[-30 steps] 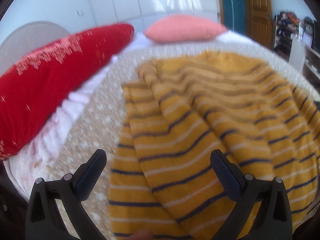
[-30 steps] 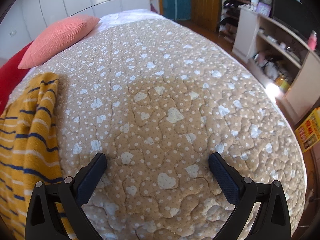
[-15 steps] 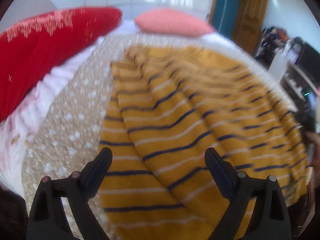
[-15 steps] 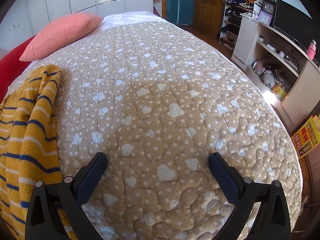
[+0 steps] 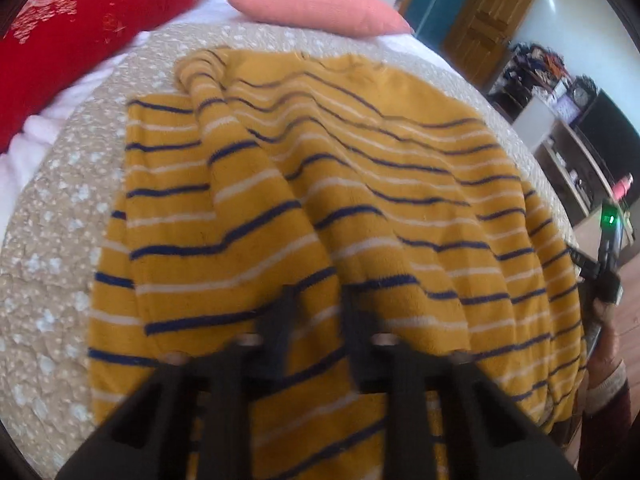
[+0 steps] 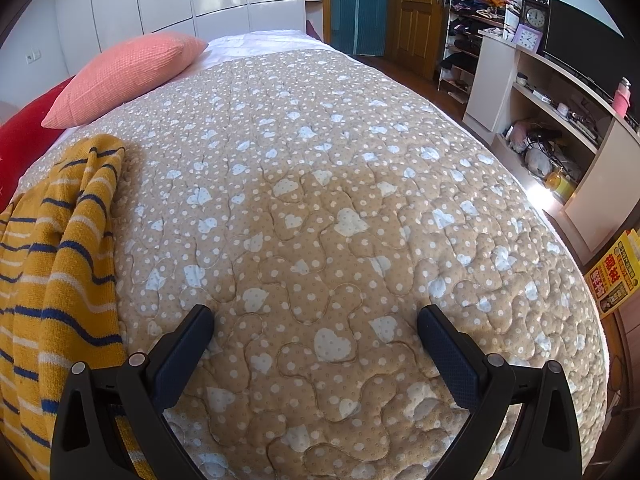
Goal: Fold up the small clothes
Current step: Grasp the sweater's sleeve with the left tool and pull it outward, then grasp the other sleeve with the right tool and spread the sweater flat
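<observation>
A mustard-yellow sweater [image 5: 320, 184] with navy and white stripes lies crumpled on the beige heart-patterned quilt [image 5: 60, 208]. My left gripper [image 5: 318, 312] is over its near part, fingers close together and pinching a fold of the knit. The other gripper shows at the right edge of the left wrist view [image 5: 604, 276]. In the right wrist view my right gripper [image 6: 316, 332] is open and empty above the bare quilt [image 6: 340, 184]; the sweater [image 6: 60, 264] lies to its left.
A red pillow [image 5: 80, 24] and a pink pillow [image 5: 312, 0] lie at the head of the bed. Shelves and a desk [image 6: 560, 120] with a clock and a TV stand to the right. A wooden door [image 6: 416, 12] is beyond.
My left gripper has moved forward over the sweater and closed from wide open onto a fold of it. The right gripper has stayed open and nearly still.
</observation>
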